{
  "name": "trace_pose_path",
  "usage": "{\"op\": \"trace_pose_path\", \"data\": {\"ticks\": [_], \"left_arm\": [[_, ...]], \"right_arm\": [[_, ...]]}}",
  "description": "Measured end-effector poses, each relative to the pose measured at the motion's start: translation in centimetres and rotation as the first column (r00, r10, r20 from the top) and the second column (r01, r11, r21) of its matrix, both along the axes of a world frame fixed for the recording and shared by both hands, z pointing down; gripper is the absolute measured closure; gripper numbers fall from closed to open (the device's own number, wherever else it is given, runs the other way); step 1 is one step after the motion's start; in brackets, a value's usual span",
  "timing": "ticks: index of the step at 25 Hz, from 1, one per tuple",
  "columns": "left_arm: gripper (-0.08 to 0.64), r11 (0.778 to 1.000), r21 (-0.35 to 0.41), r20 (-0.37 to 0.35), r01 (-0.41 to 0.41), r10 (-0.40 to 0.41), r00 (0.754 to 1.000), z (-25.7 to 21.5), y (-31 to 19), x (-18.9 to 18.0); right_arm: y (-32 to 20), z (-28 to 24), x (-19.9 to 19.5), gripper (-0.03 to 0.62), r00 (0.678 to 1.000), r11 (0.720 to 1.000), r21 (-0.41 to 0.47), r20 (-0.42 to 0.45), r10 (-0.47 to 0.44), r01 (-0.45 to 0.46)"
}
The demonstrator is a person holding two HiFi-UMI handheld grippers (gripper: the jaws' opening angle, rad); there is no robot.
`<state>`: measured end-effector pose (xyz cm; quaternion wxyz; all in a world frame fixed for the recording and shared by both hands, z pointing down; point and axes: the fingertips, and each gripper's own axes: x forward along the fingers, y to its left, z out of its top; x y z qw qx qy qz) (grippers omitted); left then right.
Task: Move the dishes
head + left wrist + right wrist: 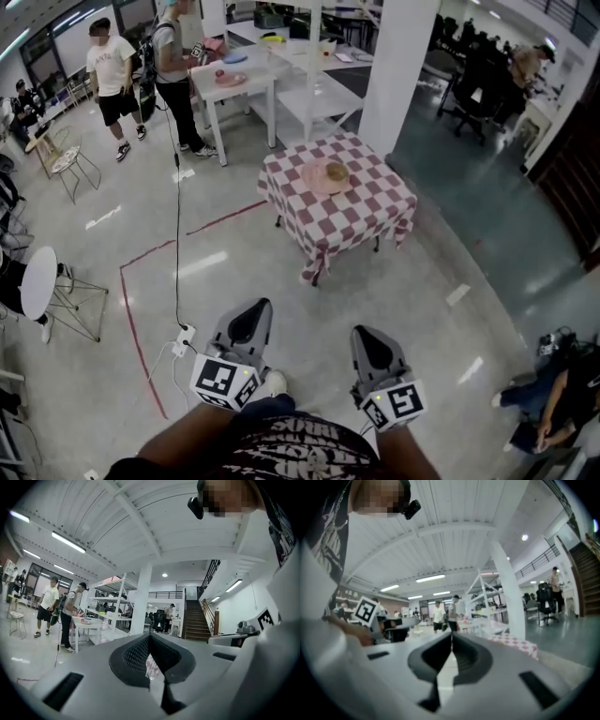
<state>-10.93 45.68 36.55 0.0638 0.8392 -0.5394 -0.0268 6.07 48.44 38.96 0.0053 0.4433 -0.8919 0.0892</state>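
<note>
Nearest, low in the head view, the left hand-held gripper (249, 323) and the right hand-held gripper (374, 347) are held out level over bare floor. Each gripper's own view shows its jaws closed tip to tip with nothing between them, so both are empty.

By my reading, the task has not begun. Nothing is carried, and the approach, the grasp and the whole move are left to do.

The glossy grey floor (244, 272) carries a red tape line (131, 309). A white power strip (184, 336) lies just left of the left gripper, and its black cable runs away up the floor.

Well ahead stands the small worktop with a red-and-white checked cloth (361, 211). Near its middle sits a pink plate (319, 180) with a small tan dish (336, 172) on it. These are well apart from both grippers.

To the left are a round white table (37, 281) and a wire chair (73, 164). At the right edge a seated person (553, 394) is partly in view.

Beyond the checked worktop a thick white pillar (398, 66) rises. Past it to the left stands a white table (234, 89) holding more pink and blue dishes, with two people beside it. White shelving, desks and office chairs fill the far side of the open hall.
</note>
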Motion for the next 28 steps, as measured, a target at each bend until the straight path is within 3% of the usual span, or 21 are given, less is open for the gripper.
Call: {"op": "trace_pose_path", "data": {"ticks": [13,16,18,21,28], "left_arm": [[0.529,0.999,0.043,-0.021,-0.033,0.034,0.999,-0.3,-5.2,-4.4],[0.529,0.999,0.010,-0.041,-0.032,0.032,0.999,0.3,-5.9,-5.2],[0.529,0.999,-0.013,-0.070,-0.038,0.037,0.997,0.6,-6.3,-5.6],[0.529,0.999,-0.003,-0.065,-0.048,0.048,0.997,0.5,-6.3,-5.6],[0.529,1.000,-0.004,-0.077,-0.027,0.027,0.997,0.5,-7.2,-6.4]], "right_arm": [[-5.5,-3.0,-2.0,0.558,0.988,0.987,0.102,-0.080,0.129,-0.121],[-5.5,-3.7,-3.3,0.558,0.986,0.988,0.109,-0.109,0.124,-0.112],[-5.6,-4.3,-3.8,0.558,0.990,0.990,0.090,-0.083,0.113,-0.106],[-6.1,-5.1,-4.0,0.558,0.993,0.991,0.076,-0.041,0.114,-0.110],[-7.0,-4.5,-5.1,0.558,0.995,0.995,0.058,-0.055,0.082,-0.079]]}}
